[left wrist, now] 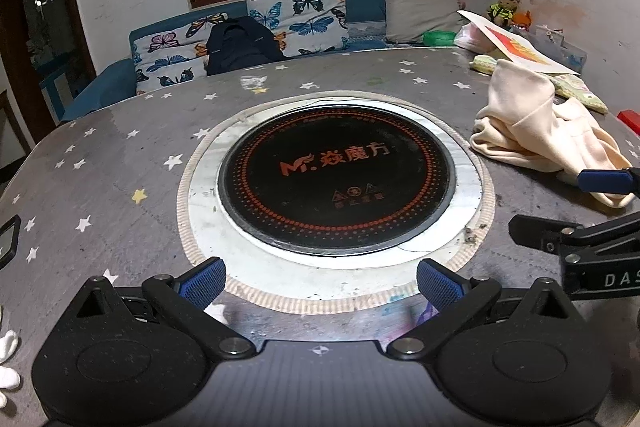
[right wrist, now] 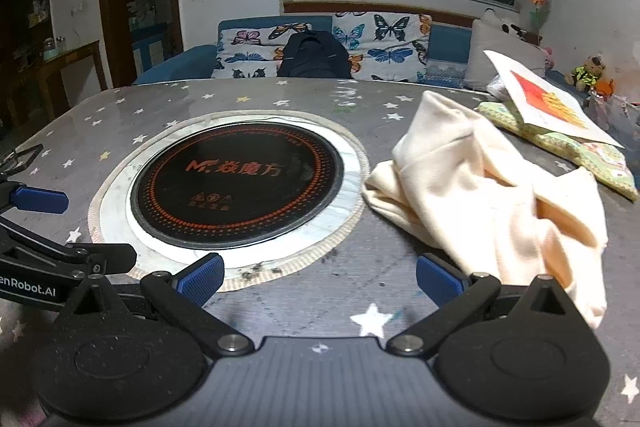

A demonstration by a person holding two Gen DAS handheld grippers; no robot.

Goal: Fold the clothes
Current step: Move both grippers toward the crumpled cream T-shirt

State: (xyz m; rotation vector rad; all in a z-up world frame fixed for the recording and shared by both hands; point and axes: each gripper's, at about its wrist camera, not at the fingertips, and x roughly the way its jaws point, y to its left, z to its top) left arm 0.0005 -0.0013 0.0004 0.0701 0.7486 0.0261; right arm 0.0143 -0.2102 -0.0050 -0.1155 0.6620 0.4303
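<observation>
A crumpled cream garment (left wrist: pixel 536 131) lies on the right side of the star-patterned table (left wrist: pixel 120 163); in the right wrist view the garment (right wrist: pixel 492 195) is ahead and to the right. My left gripper (left wrist: pixel 320 283) is open and empty above the near rim of the round cooktop (left wrist: pixel 336 175). My right gripper (right wrist: pixel 318 281) is open and empty, just left of the garment's near edge. Its fingers (left wrist: pixel 604 181) show at the right edge of the left wrist view, by the garment.
A black induction cooktop (right wrist: pixel 236 183) sits sunk in the table's middle. A green patterned cloth (right wrist: pixel 568 143) and a paper sheet (right wrist: pixel 540 99) lie at the far right. A sofa with butterfly cushions (right wrist: pixel 320 47) stands behind the table. Crumbs (right wrist: pixel 256 269) lie by the cooktop ring.
</observation>
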